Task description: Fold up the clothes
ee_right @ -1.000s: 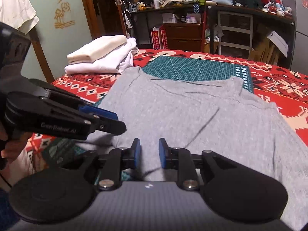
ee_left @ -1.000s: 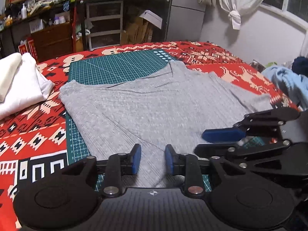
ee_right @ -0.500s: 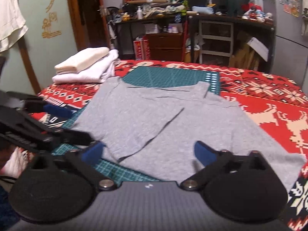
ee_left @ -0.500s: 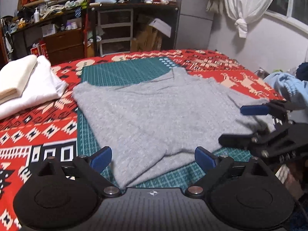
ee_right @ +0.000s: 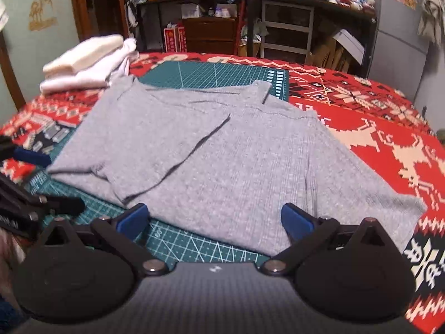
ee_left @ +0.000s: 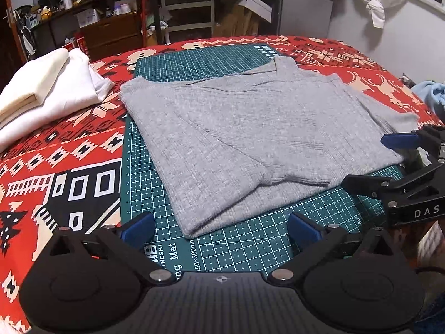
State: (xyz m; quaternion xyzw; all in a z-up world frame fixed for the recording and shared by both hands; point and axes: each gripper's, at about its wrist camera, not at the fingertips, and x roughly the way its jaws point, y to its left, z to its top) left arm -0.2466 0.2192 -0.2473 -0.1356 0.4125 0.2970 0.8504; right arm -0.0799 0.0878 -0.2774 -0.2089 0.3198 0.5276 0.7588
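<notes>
Sweater point(ee_left: 250, 139), grey, soft and limp, lies partly folded mid-frame on the mat point(ee_left: 172, 61). Left claw point(ee_left: 221, 226) is opening, right claw point(ee_right: 212, 218) spread wide, nothing pinched. Best gripped at hem corners.

A: How does the left gripper point(ee_left: 221, 229) stand?

B: It is a black two-finger gripper tilted downward, and its jaws are opening: the last number is higher. The blue-padded fingers point(ee_left: 137, 226) are spread far apart with nothing pressed between them.

A: And the right gripper point(ee_right: 215, 221)?

B: The same black build, also angled down, jaws at full spread. Its blue pads point(ee_right: 296, 221) clamp nothing.

A: Do they see each other?

B: Yes. The right one shows at the right edge of the left wrist view, the left one at the left edge of the right wrist view. The two sit side by side, apart.
</notes>
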